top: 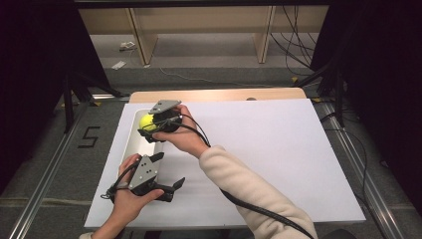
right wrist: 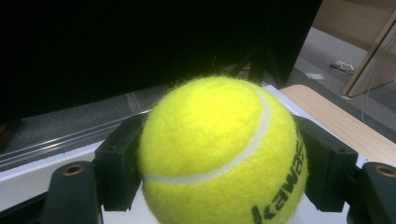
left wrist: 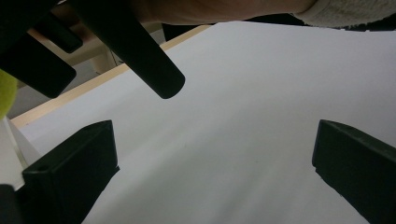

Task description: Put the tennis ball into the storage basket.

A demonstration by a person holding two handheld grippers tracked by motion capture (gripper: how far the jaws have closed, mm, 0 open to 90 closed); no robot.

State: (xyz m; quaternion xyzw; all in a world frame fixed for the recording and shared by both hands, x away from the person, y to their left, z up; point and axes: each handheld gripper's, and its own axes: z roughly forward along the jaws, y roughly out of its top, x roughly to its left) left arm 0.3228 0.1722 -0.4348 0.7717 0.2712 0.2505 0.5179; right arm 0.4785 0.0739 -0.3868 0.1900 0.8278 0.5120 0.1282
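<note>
Up close, right gripper [right wrist: 219, 186] fingers clamp the tennis ball [right wrist: 219, 154] (branded); left gripper [left wrist: 215, 177] fingers spread, empty.

My table [top: 219, 94] carried a white sheet [top: 259, 154] that covered nearly all of its top; a strip of pale wood stayed bare along the far edge. A long white tray [top: 130, 144] lay directly on the sheet at its left side, running front to back. The sheet's right half lay bare.
</note>
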